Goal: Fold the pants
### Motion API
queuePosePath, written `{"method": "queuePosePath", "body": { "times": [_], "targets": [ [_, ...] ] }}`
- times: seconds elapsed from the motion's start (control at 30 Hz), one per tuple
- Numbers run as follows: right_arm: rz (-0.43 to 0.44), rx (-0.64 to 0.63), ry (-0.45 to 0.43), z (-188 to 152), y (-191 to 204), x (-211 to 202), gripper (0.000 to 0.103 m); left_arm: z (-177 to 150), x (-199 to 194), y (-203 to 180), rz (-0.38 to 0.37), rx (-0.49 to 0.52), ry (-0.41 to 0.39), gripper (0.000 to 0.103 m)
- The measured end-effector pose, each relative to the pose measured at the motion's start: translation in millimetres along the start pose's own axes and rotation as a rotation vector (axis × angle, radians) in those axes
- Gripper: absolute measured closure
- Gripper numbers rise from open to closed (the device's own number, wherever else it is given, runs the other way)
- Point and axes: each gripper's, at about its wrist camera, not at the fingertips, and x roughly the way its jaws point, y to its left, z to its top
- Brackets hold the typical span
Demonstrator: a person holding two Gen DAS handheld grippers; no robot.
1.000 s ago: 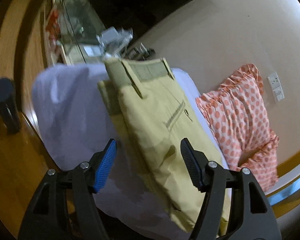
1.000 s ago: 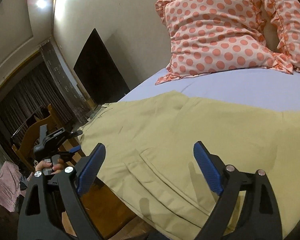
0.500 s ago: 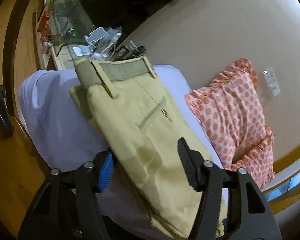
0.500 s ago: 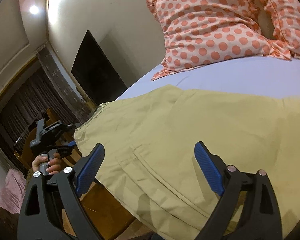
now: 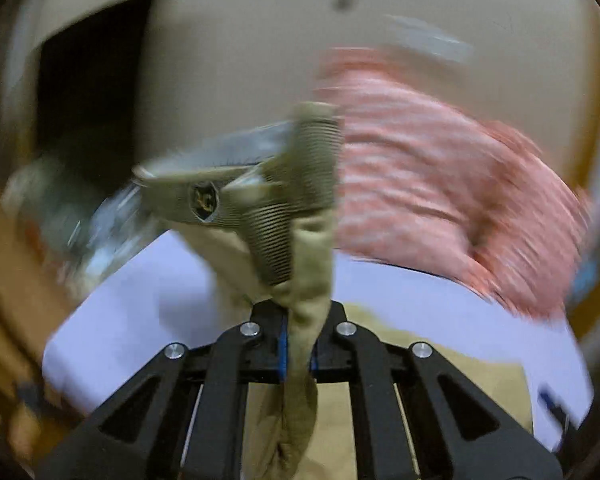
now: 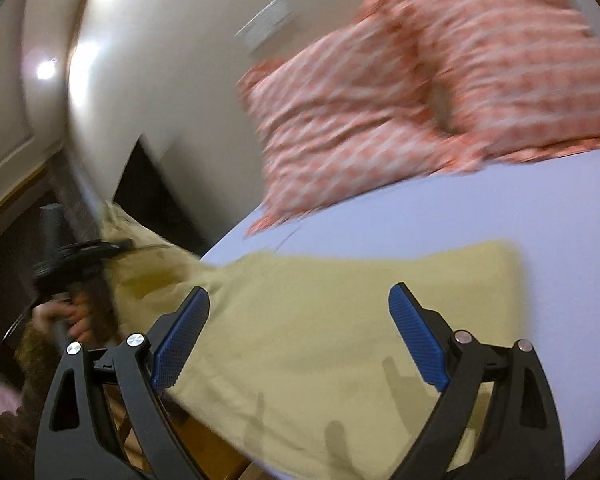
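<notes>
Both tools are built alike: the left gripper (image 5: 298,354) has black plastic arms with triangular cut-outs, round silver screw heads at the joints and thin blue pad edges. The right gripper (image 6: 298,338) shows the same black frame and silver screws, with textured bright-blue pads (image 6: 416,338). Beside its left arm, a bare-skinned hand (image 6: 74,318) appears, blurred.

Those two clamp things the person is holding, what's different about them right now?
The left tool is shut, its blue pads pinching a bunch of the khaki pants; the right tool is open and grips nothing. The left tool has the fabric gathered upward near the waistband; the right tool hangs above the part of the pants lying flat on the bed sheet. Both have black frames with blue pads.
</notes>
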Motion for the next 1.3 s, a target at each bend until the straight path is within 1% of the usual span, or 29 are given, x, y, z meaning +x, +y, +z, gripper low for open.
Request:
{"method": "queuePosePath", "body": {
  "times": [0.03,0.1,0.13,0.2,0.27,0.33,0.37,0.43,0.5,0.53,0.57,0.6,0.63,0.67,0.7,0.77,0.8,0.83,0.87,0.93,1.0,1.07,1.1,1.13,1.17,1.2,1.23,1.27,1.3],
  "targets": [
    [-0.038,0.029,-0.039,4.6,-13.9,-15.4,0.01,-3.0,-5.8,-47.7,-0.073,0.112,-0.021,0.096],
    [-0.088,0.081,-0.092,9.0,-35.7,-38.9,0.01,-24.6,-12.3,-123.7,-0.225,0.279,-0.019,0.096],
    [-0.111,0.111,-0.112,10.3,-46.1,-49.6,0.01,-38.3,-12.6,-148.2,-0.271,0.337,-0.007,0.096],
    [-0.136,0.166,-0.141,10.9,-64.1,-67.7,0.01,-91.2,-7.8,-209.8,-0.346,0.527,0.035,0.096],
    [-0.137,0.22,-0.135,9.6,-79.5,-77.4,0.01,-135.5,2.9,-240.9,-0.366,0.656,0.099,0.096],
    [-0.123,0.254,-0.085,7.4,-89.9,-74.4,0.01,-180.4,18.2,-258.2,-0.374,0.757,0.184,0.094],
    [-0.121,0.262,-0.047,5.7,-92.8,-68.8,0.01,-195.5,19.3,-260.2,-0.371,0.789,0.193,0.094],
    [-0.12,0.258,0.035,2.9,-95.0,-52.0,0.011,-208.1,9.7,-258.2,-0.334,0.835,0.155,0.089],
    [-0.137,0.253,0.111,-1.4,-96.3,-35.3,0.013,-204.3,-4.9,-246.6,-0.372,0.824,0.147,0.082],
    [-0.144,0.253,0.147,-1.8,-98.7,-25.3,0.018,-196.3,-16.6,-233.6,-0.416,0.788,0.151,0.08],
    [-0.148,0.253,0.18,-3.2,-100.0,-16.4,0.019,-187.1,-23.6,-224.7,-0.449,0.753,0.156,0.078],
    [-0.149,0.25,0.206,-4.4,-100.6,-8.6,0.02,-177.9,-29.0,-212.8,-0.479,0.706,0.163,0.072],
    [-0.152,0.244,0.223,-6.6,-99.6,-4.0,0.024,-162.0,-33.1,-190.6,-0.502,0.626,0.165,0.063],
    [-0.156,0.235,0.245,-7.7,-99.0,2.2,0.024,-147.1,-30.8,-171.6,-0.501,0.549,0.172,0.059],
    [-0.157,0.213,0.252,-8.4,-97.3,7.7,0.027,-133.8,-22.4,-160.6,-0.482,0.489,0.181,0.052],
    [-0.152,0.203,0.261,-11.2,-96.2,12.1,0.031,-103.8,15.6,-108.2,-0.354,0.3,0.232,0.051],
    [-0.143,0.208,0.267,-10.9,-97.1,14.5,0.034,-98.2,30.5,-90.9,-0.318,0.243,0.268,0.051],
    [-0.127,0.22,0.268,-10.8,-99.3,16.9,0.034,-92.8,53.5,-68.6,-0.284,0.166,0.33,0.052],
    [-0.112,0.232,0.268,-10.4,-102.4,18.7,0.037,-90.5,74.2,-52.4,-0.278,0.11,0.391,0.052],
    [-0.095,0.247,0.275,-8.7,-107.4,21.6,0.046,-92.8,100.6,-38.5,-0.29,0.058,0.472,0.052],
    [-0.062,0.249,0.286,-6.7,-107.9,23.7,0.053,-95.5,112.7,-38.3,-0.318,0.054,0.515,0.051],
    [-0.022,0.251,0.309,-5.9,-109.6,27.6,0.06,-100.5,115.5,-40.8,-0.332,0.064,0.536,0.043],
    [0.002,0.263,0.323,-5.9,-111.3,28.2,0.066,-100.2,117.5,-41.0,-0.343,0.065,0.544,0.04],
    [0.055,0.3,0.341,-6.1,-115.6,30.7,0.073,-101.0,116.7,-41.4,-0.358,0.066,0.549,0.04],
    [0.105,0.341,0.36,-7.5,-120.7,32.9,0.077,-101.5,116.6,-41.7,-0.369,0.066,0.56,0.04],
    [0.136,0.371,0.37,-8.8,-124.4,34.3,0.082,-101.5,120.0,-41.1,-0.373,0.066,0.566,0.044],
    [0.177,0.408,0.379,-10.1,-128.6,36.0,0.084,-102.0,120.8,-40.7,-0.395,0.058,0.585,0.055],
    [0.2,0.429,0.383,-10.0,-130.9,37.2,0.085,-101.8,125.1,-42.0,-0.394,0.056,0.598,0.062],
    [0.231,0.457,0.381,-8.2,-133.6,38.3,0.086,-102.1,127.8,-45.6,-0.372,0.069,0.602,0.081]
  ]
}}
